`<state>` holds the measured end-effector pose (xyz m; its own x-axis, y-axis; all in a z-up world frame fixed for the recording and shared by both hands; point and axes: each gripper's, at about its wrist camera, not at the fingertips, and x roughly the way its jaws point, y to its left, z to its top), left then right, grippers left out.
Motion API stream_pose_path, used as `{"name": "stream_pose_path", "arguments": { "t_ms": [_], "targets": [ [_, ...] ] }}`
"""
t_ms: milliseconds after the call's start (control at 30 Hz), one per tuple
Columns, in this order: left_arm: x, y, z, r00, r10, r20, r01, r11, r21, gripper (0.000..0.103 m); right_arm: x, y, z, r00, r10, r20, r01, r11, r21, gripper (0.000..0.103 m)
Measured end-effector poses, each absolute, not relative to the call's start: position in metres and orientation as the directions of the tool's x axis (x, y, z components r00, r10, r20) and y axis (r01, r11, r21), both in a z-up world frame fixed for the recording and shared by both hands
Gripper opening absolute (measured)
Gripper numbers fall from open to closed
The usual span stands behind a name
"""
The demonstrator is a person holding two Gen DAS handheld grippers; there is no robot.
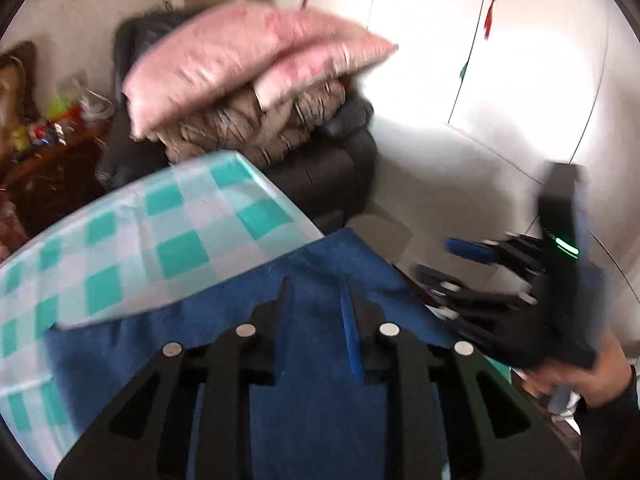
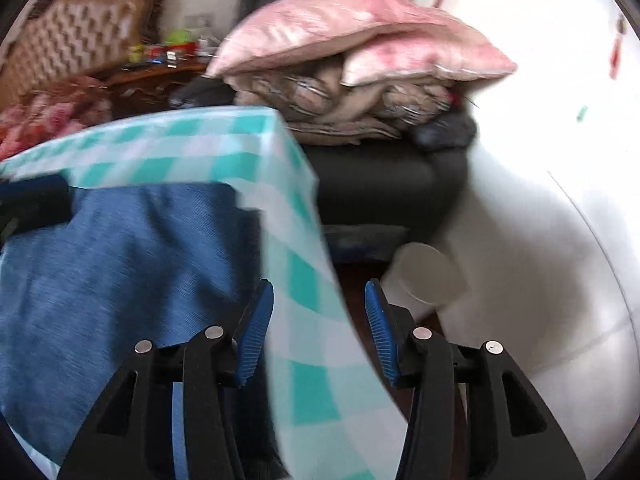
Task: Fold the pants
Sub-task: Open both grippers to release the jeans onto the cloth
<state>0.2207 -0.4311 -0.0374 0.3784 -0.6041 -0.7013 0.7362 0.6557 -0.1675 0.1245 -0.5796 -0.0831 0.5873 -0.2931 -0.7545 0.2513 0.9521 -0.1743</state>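
Blue pants lie flat on a table with a teal-and-white checked cloth. My left gripper is open just above the pants near the table's far right corner, holding nothing. My right gripper is open and empty over the table's right edge, with the pants to its left. The right gripper also shows in the left wrist view, held by a hand at the right. The left gripper's tip shows at the left edge of the right wrist view.
A dark armchair piled with pink pillows and brown bedding stands behind the table. A white bucket sits on the floor by the table's right side. White wardrobe doors are on the right. A wooden bedside table with clutter is at back left.
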Motion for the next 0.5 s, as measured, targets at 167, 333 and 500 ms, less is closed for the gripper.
{"name": "stream_pose_path", "arguments": {
  "t_ms": [167, 333, 500],
  "targets": [
    [0.232, -0.487, -0.074, 0.266, -0.567, -0.780, 0.803, 0.578, -0.146, 0.024, 0.100, -0.582, -0.080, 0.604, -0.244, -0.759, 0.265, 0.959, -0.098, 0.045],
    [0.240, -0.500, -0.086, 0.285, -0.544, -0.789, 0.798, 0.591, -0.118, 0.027, 0.089, -0.571, -0.095, 0.573, -0.248, -0.781, 0.247, 0.961, -0.124, 0.045],
    [0.244, -0.497, -0.091, 0.279, -0.547, -0.789, 0.791, 0.597, -0.134, 0.029, 0.082, -0.575, -0.110, 0.546, -0.255, -0.798, 0.270, 0.955, -0.120, 0.045]
  ]
}}
